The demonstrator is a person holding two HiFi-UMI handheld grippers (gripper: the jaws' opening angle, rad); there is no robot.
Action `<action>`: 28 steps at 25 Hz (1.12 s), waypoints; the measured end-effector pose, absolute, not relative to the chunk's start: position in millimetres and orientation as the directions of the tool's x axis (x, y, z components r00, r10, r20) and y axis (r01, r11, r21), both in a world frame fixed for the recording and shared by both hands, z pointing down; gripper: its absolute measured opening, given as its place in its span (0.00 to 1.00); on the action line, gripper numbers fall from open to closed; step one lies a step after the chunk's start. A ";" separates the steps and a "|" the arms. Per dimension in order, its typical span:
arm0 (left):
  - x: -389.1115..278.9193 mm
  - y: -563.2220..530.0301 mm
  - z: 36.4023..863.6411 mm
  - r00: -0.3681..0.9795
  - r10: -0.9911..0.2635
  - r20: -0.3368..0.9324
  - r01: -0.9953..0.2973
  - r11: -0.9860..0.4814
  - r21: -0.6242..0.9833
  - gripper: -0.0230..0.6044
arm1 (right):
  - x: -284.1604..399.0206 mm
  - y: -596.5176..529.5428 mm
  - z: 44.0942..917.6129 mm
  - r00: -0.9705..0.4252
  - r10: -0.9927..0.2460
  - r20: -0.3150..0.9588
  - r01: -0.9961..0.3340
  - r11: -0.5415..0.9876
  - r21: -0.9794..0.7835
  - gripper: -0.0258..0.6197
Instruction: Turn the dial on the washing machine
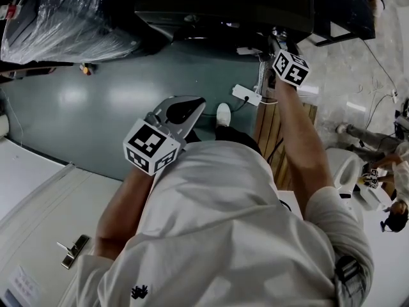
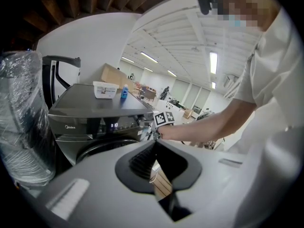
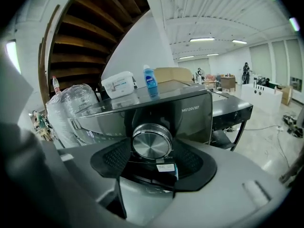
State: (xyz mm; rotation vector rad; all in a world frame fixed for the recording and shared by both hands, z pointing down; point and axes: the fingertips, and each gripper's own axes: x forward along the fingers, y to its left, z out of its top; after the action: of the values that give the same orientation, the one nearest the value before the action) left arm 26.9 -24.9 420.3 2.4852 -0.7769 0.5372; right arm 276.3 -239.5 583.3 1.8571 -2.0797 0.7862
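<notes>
Floor [image 1: 77, 101]: an open green stretch to the person's left, bounded at the far side by the washer [image 1: 223, 8] and by a plastic-wrapped bundle [image 1: 57, 18] just beside the washer's left flank. Left gripper [image 1: 195, 104]: held over the open floor, well apart from the washer's front, its jaws meeting at the tips with nothing between them. Right gripper [image 3: 152, 148]: reached in to the control panel, its jaws closed on the dial [image 3: 152, 143] with a pad against the rim on each side. The dial sits at the panel's right end, near the washer's right edge. A box [image 3: 118, 84] and a bottle [image 3: 151, 81] stand on the washer's top.
</notes>
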 end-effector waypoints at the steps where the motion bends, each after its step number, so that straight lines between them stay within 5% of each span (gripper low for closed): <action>1: 27.1 -25.1 419.8 0.763 -0.421 0.490 -0.607 -0.726 0.322 0.12 | 276.4 -238.5 582.1 -0.158 -0.843 0.514 -0.976 0.053 -0.213 0.45; 15: 25.7 -20.3 420.9 0.761 -0.421 0.494 -0.609 -0.725 0.321 0.12 | 258.1 -234.6 588.9 -0.060 -0.843 0.535 -0.893 0.284 0.348 0.46; 28: 18.8 -19.8 421.8 0.751 -0.436 0.496 -0.625 -0.712 0.320 0.12 | 267.5 -240.4 588.4 -0.028 -0.837 0.546 -0.972 0.150 0.181 0.45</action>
State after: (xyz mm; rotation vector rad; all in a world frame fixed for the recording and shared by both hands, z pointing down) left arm 18.8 -19.8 421.8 2.4740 -0.8024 0.5370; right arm 267.5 -240.4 588.4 1.7208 -1.8979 0.3284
